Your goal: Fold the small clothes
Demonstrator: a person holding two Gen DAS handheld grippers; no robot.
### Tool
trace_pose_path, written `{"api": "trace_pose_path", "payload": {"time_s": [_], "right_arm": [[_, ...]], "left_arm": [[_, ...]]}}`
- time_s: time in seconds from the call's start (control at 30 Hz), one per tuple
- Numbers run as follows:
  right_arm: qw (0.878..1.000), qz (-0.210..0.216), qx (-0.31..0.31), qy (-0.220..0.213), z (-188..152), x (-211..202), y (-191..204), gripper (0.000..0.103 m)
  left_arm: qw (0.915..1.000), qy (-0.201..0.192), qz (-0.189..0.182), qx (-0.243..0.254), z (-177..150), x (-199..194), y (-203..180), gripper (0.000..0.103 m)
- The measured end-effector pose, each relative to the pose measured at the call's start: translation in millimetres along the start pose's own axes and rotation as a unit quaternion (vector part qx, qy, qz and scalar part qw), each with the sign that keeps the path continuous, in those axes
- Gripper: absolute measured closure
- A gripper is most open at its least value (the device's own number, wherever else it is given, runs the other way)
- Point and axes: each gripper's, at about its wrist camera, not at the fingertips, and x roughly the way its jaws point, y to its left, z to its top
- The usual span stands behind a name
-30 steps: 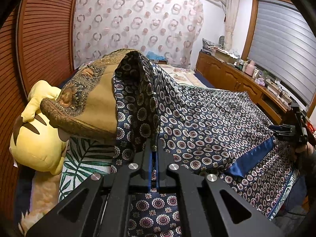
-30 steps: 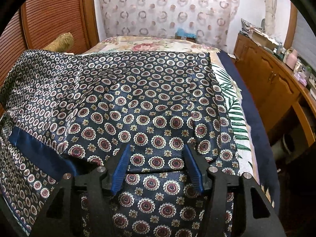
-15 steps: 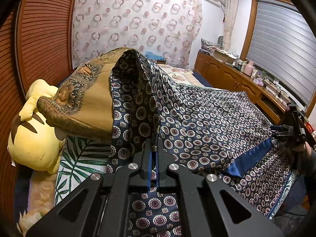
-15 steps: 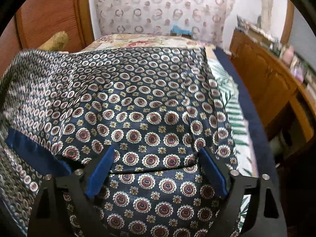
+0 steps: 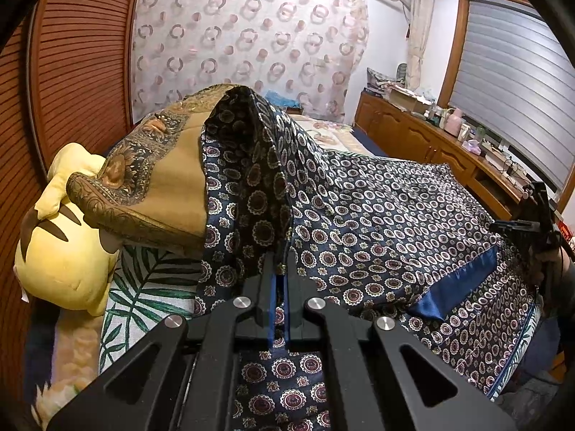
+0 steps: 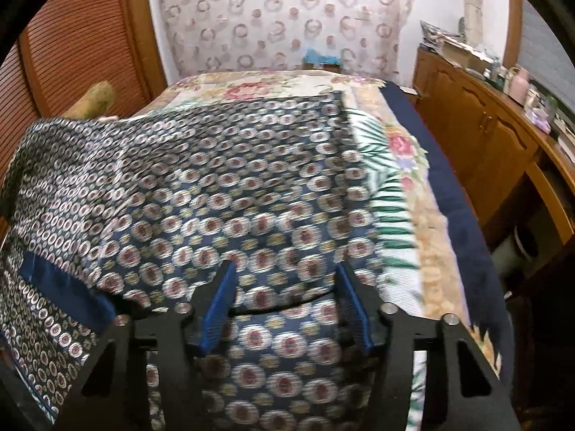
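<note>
So this is a bedroom, and the bed (image 6: 399, 215) is the work surface here, covered with a white spread printed with green palm leaves and pink flowers, dark blue edge along the right side. Behind it hangs a curtain (image 5: 244, 39) with ring and dot prints, slatted wooden doors (image 5: 79, 64) run down the left, and a long wooden sideboard (image 5: 424, 140) sits under a window blind (image 5: 514, 72) on the right, its top crowded with small stuff too tiny to make out. A yellow plush toy (image 5: 61, 255) lies at the left edge of the bed with a brown paisley cloth (image 5: 154, 179) draped partly over it. The thing being folded is a navy medallion-print garment (image 5: 377, 215) with a plain blue band; it's spread across most of the bed, one side pulled up into a peak next to the paisley cloth. The left hand-held gripper (image 5: 279, 269) has its fingers pressed together, pinching a fold of that garment right at the tips. The right hand-held gripper (image 6: 284, 287) is spread wide, blue pads (image 6: 217, 305) apart, hovering just over the garment's near edge with fabric showing between the fingers, nothing clamped. That view is motion-blurred. No boxes or baskets on the bed that I can see.
</note>
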Motion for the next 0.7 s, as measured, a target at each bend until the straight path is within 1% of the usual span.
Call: {"api": "trace_pose_path", "payload": {"time_s": [0.1, 0.13, 0.2, 0.27, 0.33, 0.37, 0.4, 0.47, 0.53, 0.7], "right_arm": [[1.000, -0.011, 0.001, 0.010, 4.5, 7.9, -13.8, 0.060], [1.000, -0.013, 0.003, 0.011, 6.8, 9.8, -17.6, 0.060], [1.000, -0.003, 0.006, 0.013, 11.2, 13.6, -21.2, 0.060], [1.000, 0.005, 0.001, 0.014, 15.6, 16.8, -20.8, 0.065], [1.000, 0.017, -0.008, 0.016, 17.2, 20.0, -15.8, 0.082], [0.999, 0.022, -0.019, 0.017, 16.4, 19.9, -12.5, 0.088], [0.999, 0.029, -0.027, 0.016, 17.6, 20.7, -10.7, 0.097], [0.999, 0.031, -0.035, 0.009, 15.6, 16.8, -6.3, 0.100], [0.999, 0.037, -0.033, 0.000, 13.2, 10.8, -7.6, 0.101], [0.998, 0.042, -0.023, -0.030, 2.6, -19.6, -18.3, 0.101]], "left_arm": [[1.0000, 0.003, 0.001, 0.001, 0.0, 2.0, -0.1, 0.101], [1.0000, 0.004, 0.001, 0.001, 0.2, 2.5, 0.3, 0.101], [1.0000, 0.006, 0.003, 0.002, 0.6, 3.6, 0.0, 0.101], [0.9999, 0.008, 0.005, 0.004, 1.4, 4.9, -0.1, 0.101], [0.9999, 0.010, 0.005, 0.007, 2.1, 6.0, 0.0, 0.101], [0.9999, 0.011, 0.005, 0.010, 2.3, 7.1, -0.9, 0.101], [0.9998, 0.012, 0.001, 0.015, 2.4, 7.7, -1.6, 0.101], [0.9998, 0.009, -0.009, 0.015, 3.0, 4.9, -2.7, 0.101], [0.9998, 0.001, -0.012, 0.016, 4.0, -2.3, -3.9, 0.102], [0.9996, -0.016, -0.021, 0.006, 3.0, -28.6, 0.3, 0.102]]}}
